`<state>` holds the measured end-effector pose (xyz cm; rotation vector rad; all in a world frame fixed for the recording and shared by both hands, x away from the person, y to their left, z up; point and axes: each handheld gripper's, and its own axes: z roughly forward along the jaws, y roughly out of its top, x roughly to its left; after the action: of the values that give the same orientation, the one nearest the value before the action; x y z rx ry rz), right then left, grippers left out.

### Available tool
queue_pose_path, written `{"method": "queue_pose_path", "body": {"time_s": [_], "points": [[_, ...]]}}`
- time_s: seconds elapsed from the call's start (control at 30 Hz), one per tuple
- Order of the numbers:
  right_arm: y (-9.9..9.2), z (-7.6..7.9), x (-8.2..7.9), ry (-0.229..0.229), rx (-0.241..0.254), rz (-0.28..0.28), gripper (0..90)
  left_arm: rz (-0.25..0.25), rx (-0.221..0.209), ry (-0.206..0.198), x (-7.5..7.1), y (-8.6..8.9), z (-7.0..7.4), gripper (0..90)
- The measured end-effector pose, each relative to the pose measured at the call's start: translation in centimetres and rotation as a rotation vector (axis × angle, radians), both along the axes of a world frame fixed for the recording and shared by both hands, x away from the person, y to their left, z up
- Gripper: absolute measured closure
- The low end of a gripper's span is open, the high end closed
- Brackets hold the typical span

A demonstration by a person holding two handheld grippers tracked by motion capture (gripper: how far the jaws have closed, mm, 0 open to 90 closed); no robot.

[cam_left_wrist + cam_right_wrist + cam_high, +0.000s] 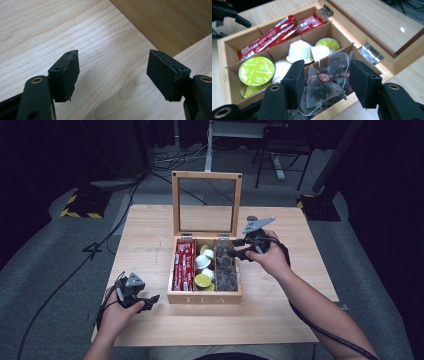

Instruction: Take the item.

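Right gripper (pixel 324 82) hovers over the tea bags (pixel 325 82) in the box (pixel 204 297), jaws apart; contact apparently none, though hard to judge. Left gripper (pixel 112 72) gapes empty over table (pixel 37 30).

The pale, matt, grained wooden table (pixel 105 62) is showing a smooth finish. The light wooden tea box (pixel 372 72) is wearing shiny metal hinges (pixel 370 53). Glossy red paper-like sachets (pixel 279 30), sheer mesh pyramid teabags (pixel 324 85) and matt white plastic capsules (pixel 299 51) are lying inside.
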<state>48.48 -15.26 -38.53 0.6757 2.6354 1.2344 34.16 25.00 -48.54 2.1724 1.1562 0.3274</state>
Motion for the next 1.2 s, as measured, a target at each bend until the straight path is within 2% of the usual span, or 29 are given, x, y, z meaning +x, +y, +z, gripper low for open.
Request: {"method": "queue_pose_path", "body": {"time_s": [0.07,0.2,0.5,0.7,0.77,0.83,0.9,1.03,1.2], "points": [[0.5,-0.6,0.0,0.016,-0.013,0.007,47.3,-0.001,-0.002,0.002,0.0,0.0,-0.2,26.8],[1.4,-2.0,0.2,0.032,-0.073,0.026,46.4,-0.003,0.007,0.008,0.1,-0.3,-0.7,27.0],[2.3,-3.6,0.5,0.042,-0.102,0.047,43.7,-0.017,0.027,-0.008,0.1,-0.5,-1.0,25.4],[2.7,-4.6,0.8,0.047,-0.148,0.053,43.7,-0.024,0.047,-0.023,0.1,-0.6,-1.0,25.0],[2.9,-4.8,0.9,0.047,-0.163,0.051,46.5,-0.023,0.048,-0.031,0.1,-0.7,-1.1,24.2],[3.0,-4.7,0.9,0.043,-0.175,0.062,56.8,-0.026,0.047,-0.031,0.1,-0.6,-1.2,23.8],[3.0,-4.5,0.9,0.026,-0.203,0.068,63.4,-0.027,0.042,-0.035,0.1,-0.6,-1.2,23.4],[3.0,-4.3,0.8,0.014,-0.198,0.065,71.5,-0.025,0.042,-0.039,0.1,-0.6,-1.3,23.0],[2.5,-4.1,0.7,0.0,-0.159,0.05,74.4,-0.024,0.027,-0.054,0.1,-0.6,-1.4,22.5]]}}
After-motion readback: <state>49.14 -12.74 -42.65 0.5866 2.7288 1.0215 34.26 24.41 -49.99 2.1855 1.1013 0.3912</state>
